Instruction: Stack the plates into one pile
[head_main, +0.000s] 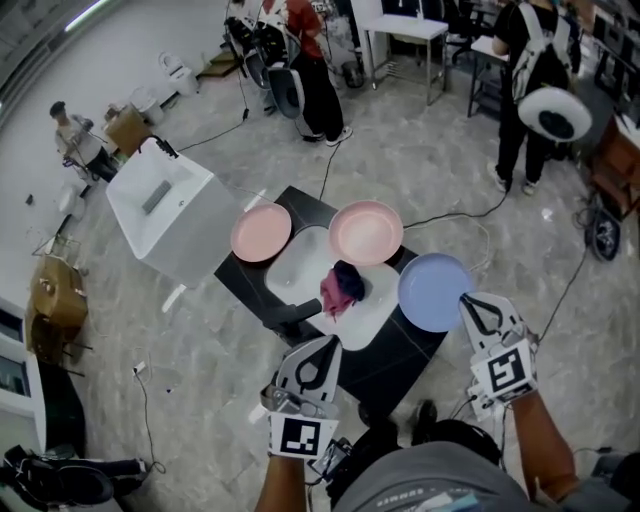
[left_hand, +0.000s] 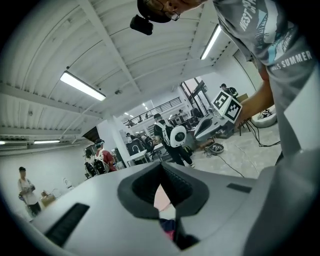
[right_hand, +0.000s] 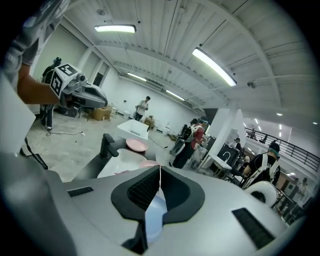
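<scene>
Three plates lie apart on the black table (head_main: 395, 365): a pink plate (head_main: 261, 232) at the back left, a second pink plate (head_main: 366, 231) at the back middle, and a blue plate (head_main: 434, 291) at the right. My left gripper (head_main: 330, 343) hovers shut and holding nothing at the table's near edge, close to a magenta and navy cloth (head_main: 341, 287). My right gripper (head_main: 468, 298) is shut and holding nothing just beside the blue plate's near right rim. In the right gripper view the blue plate (right_hand: 155, 212) shows below the shut jaws of the right gripper (right_hand: 160, 167). In the left gripper view the left gripper (left_hand: 161, 165) fills the lower frame.
A white sink (head_main: 300, 262) with a black faucet (head_main: 290, 315) is set in the table. A white box-like unit (head_main: 160, 205) stands to the table's left. Cables cross the floor, and several people stand at the back of the room.
</scene>
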